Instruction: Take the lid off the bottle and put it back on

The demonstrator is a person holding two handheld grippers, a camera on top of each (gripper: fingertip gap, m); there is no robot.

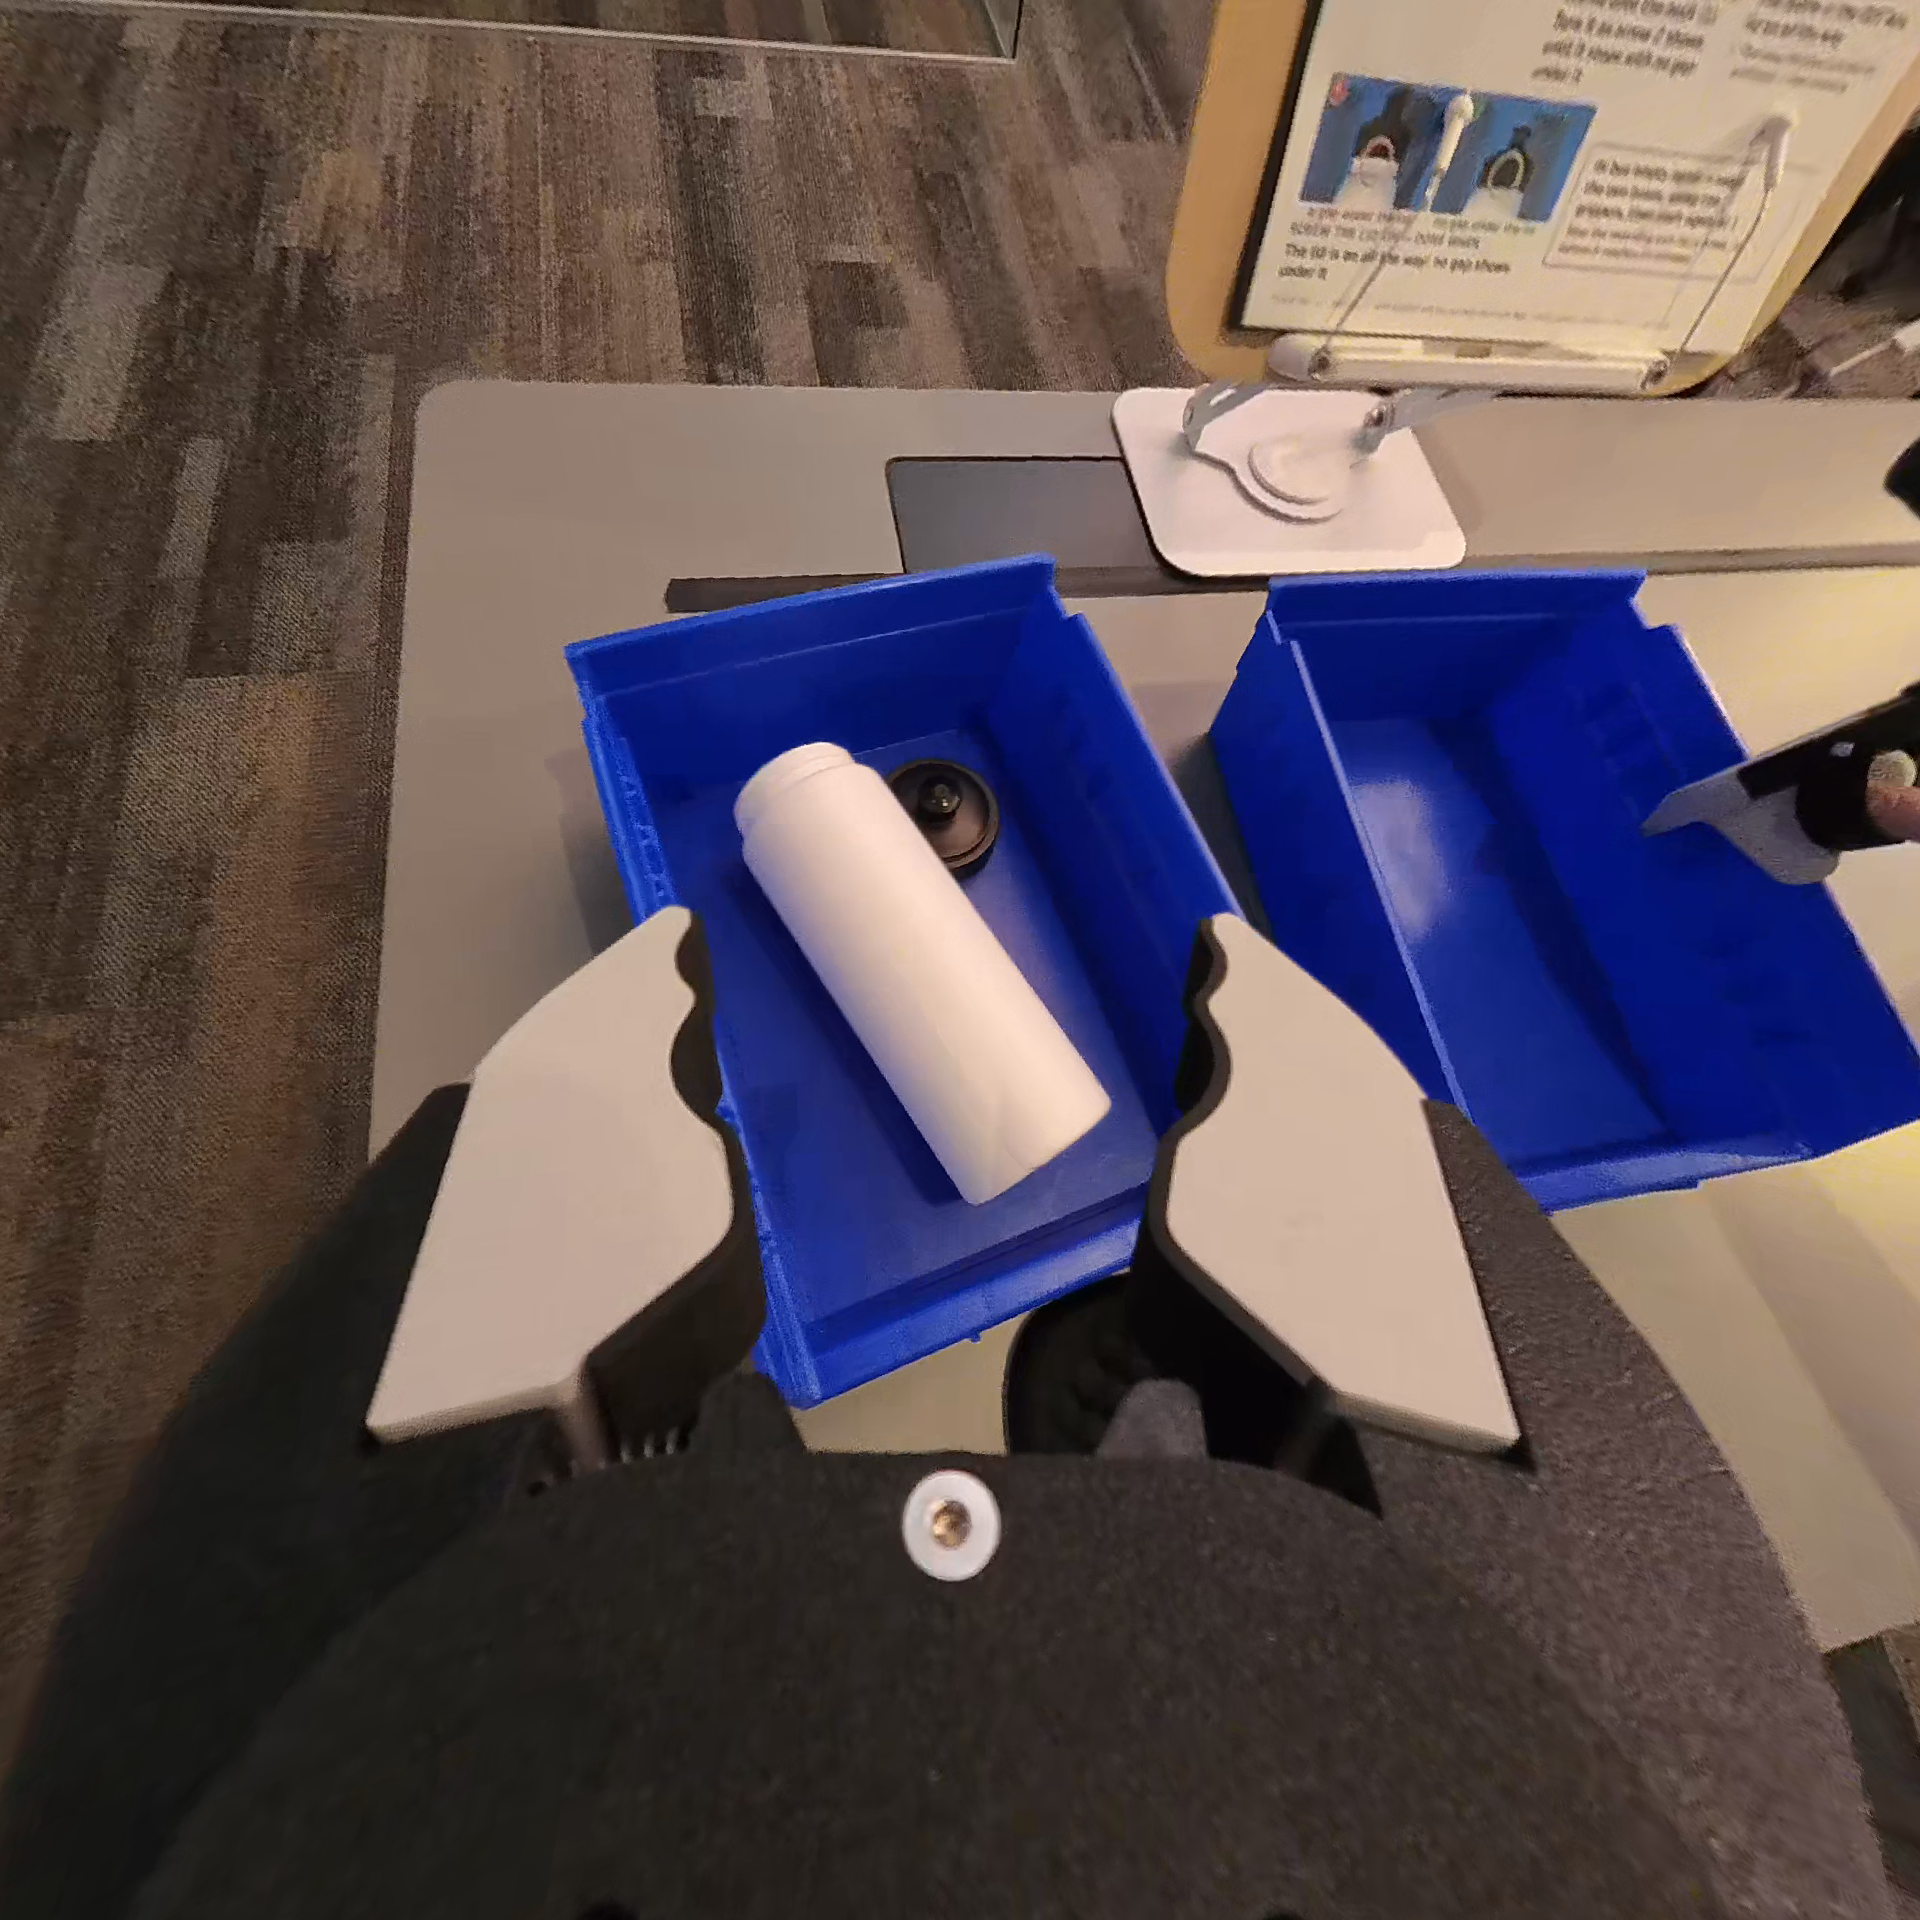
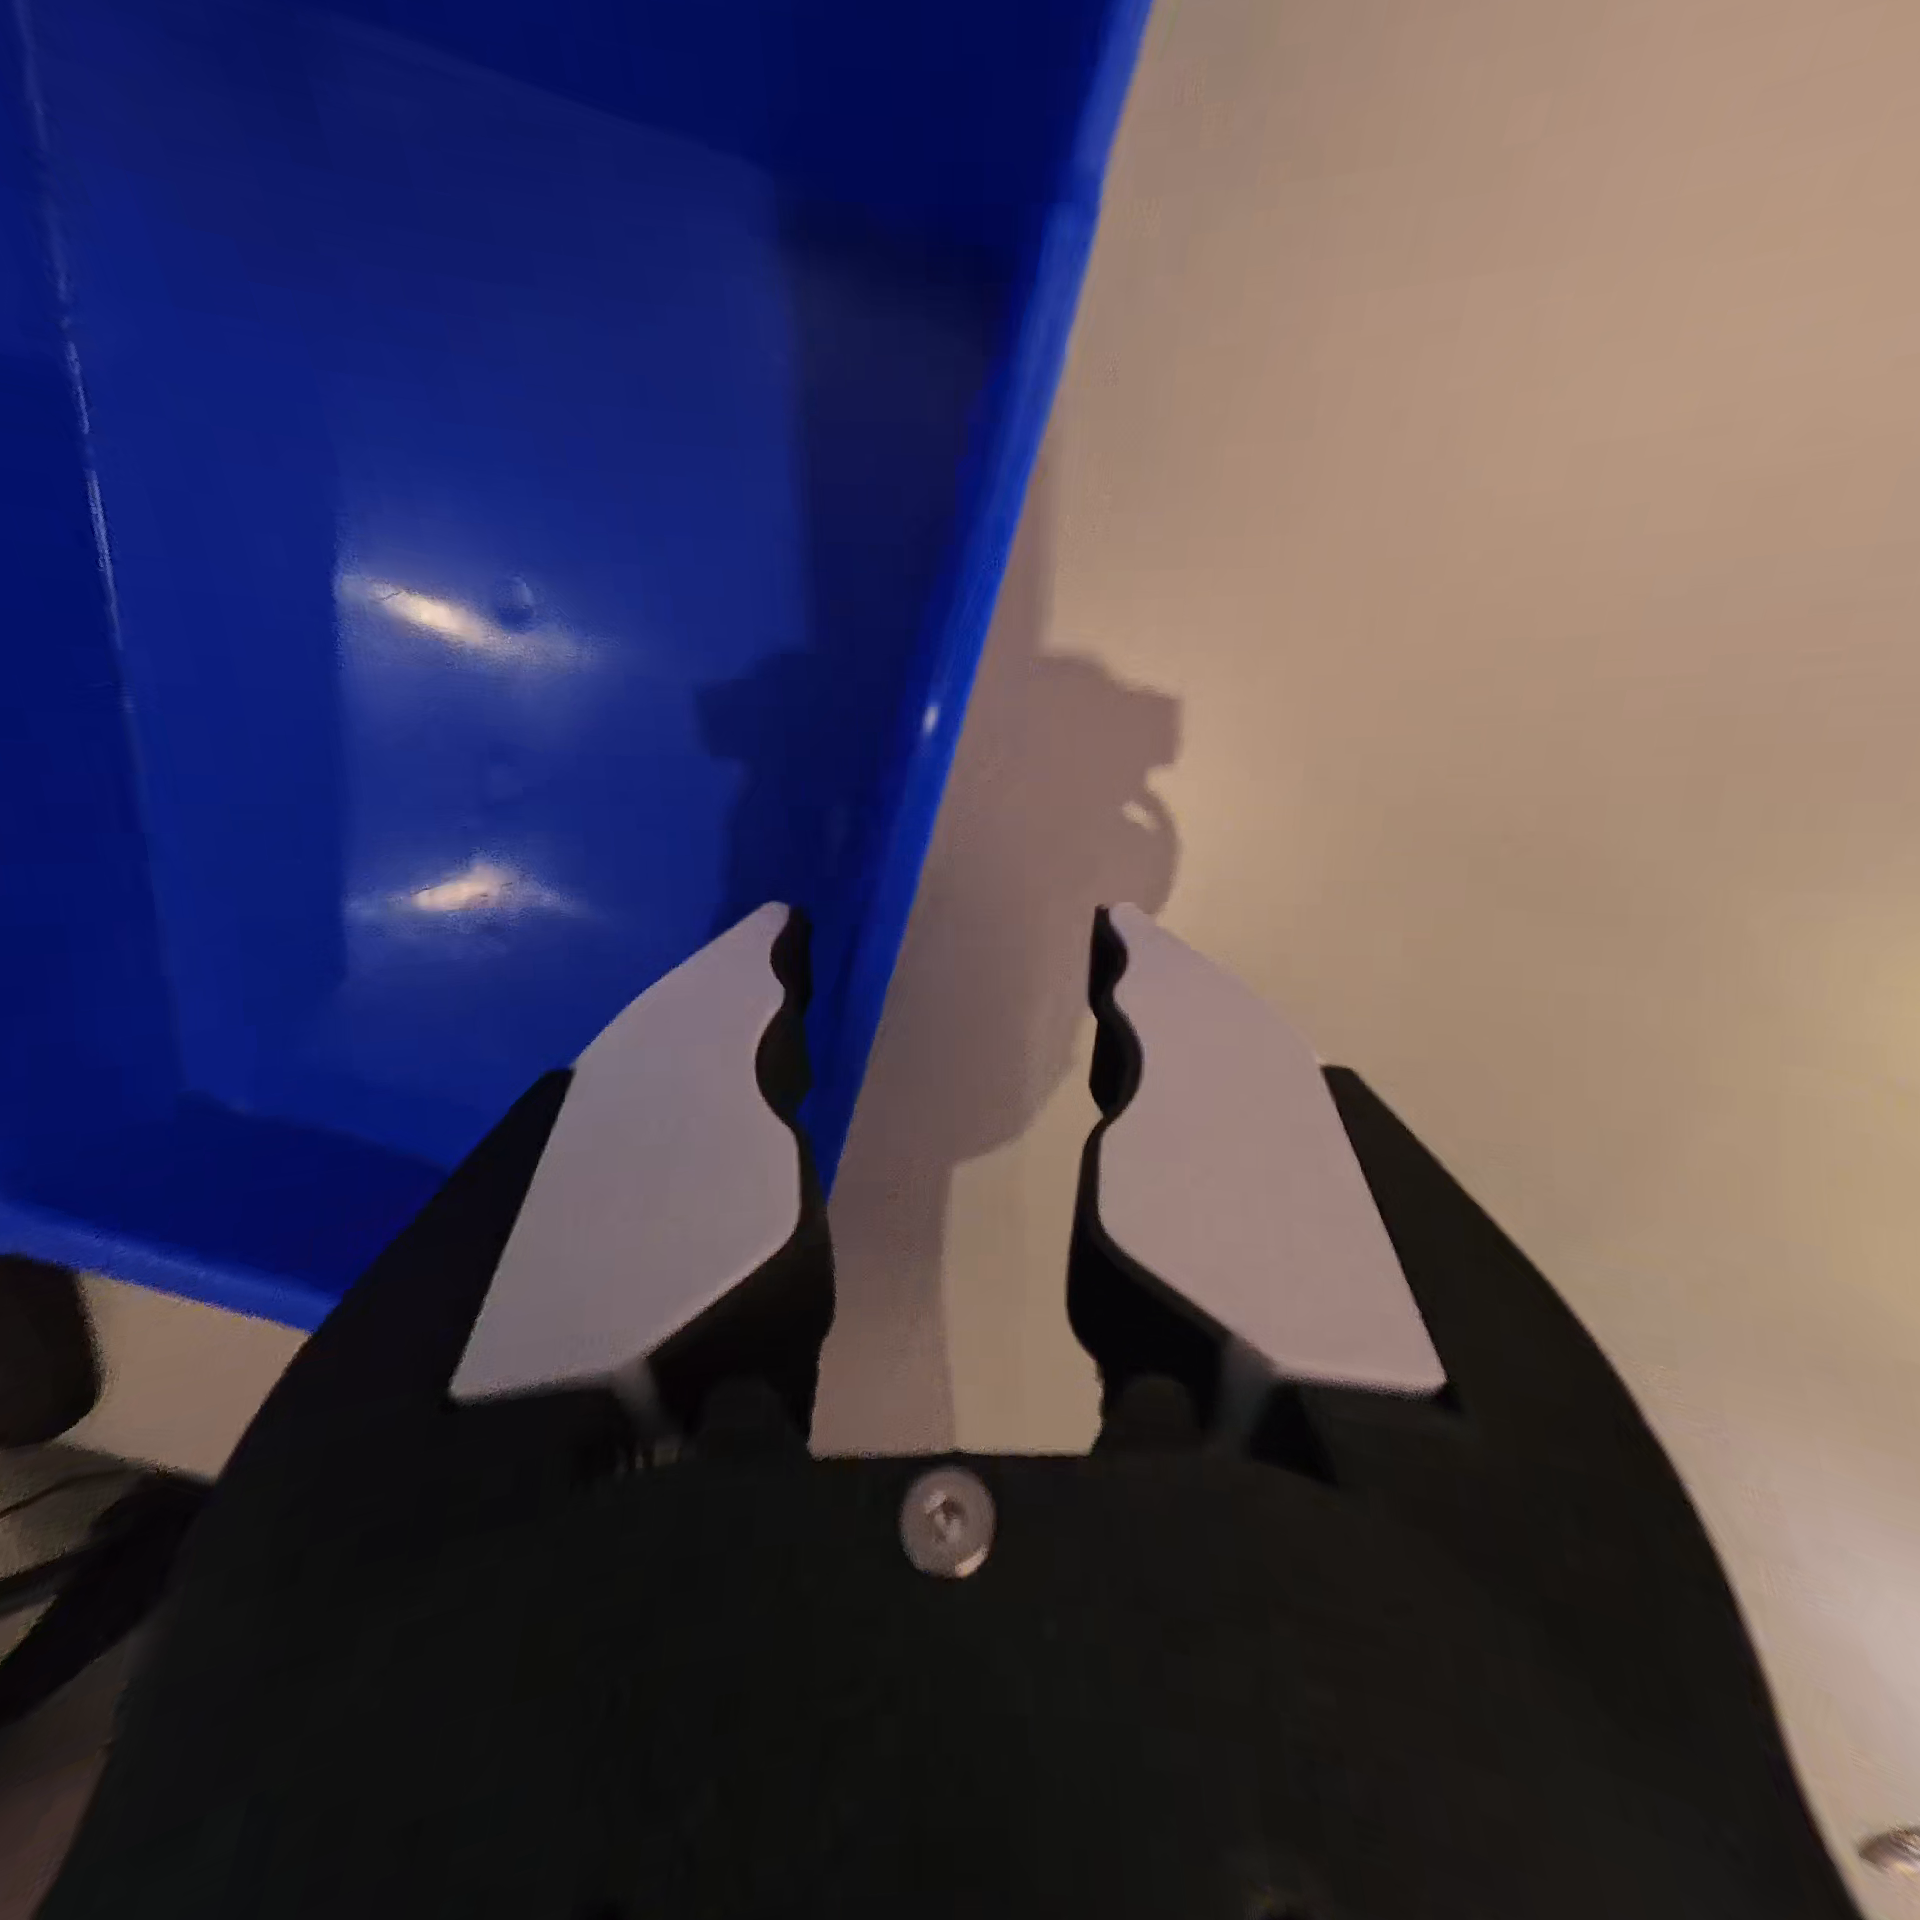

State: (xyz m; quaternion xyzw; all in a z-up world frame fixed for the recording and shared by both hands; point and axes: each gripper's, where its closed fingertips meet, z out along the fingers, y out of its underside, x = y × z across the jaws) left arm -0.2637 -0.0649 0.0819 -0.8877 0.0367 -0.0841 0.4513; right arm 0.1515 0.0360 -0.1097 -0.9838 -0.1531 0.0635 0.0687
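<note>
A white bottle (image 1: pixel 914 977) lies on its side in the left blue bin (image 1: pixel 831 644), its open threaded neck pointing away from me. A black lid (image 1: pixel 951 821) lies in the bin just behind the neck, off the bottle. My left gripper (image 1: pixel 945 935) is open and empty, held above the near half of that bin, its fingers on either side of the bottle. My right gripper (image 2: pixel 945 925) is open and empty, over the right wall of the right blue bin (image 2: pixel 997 468). It also shows in the left wrist view (image 1: pixel 1766 821), at the right edge.
The right blue bin (image 1: pixel 1558 852) holds nothing. Both bins stand on a grey table (image 1: pixel 499 623). A white stand base (image 1: pixel 1288 488) with a board carrying an instruction sheet (image 1: pixel 1507 177) is at the back. Carpet floor (image 1: pixel 208 520) lies beyond the table's left edge.
</note>
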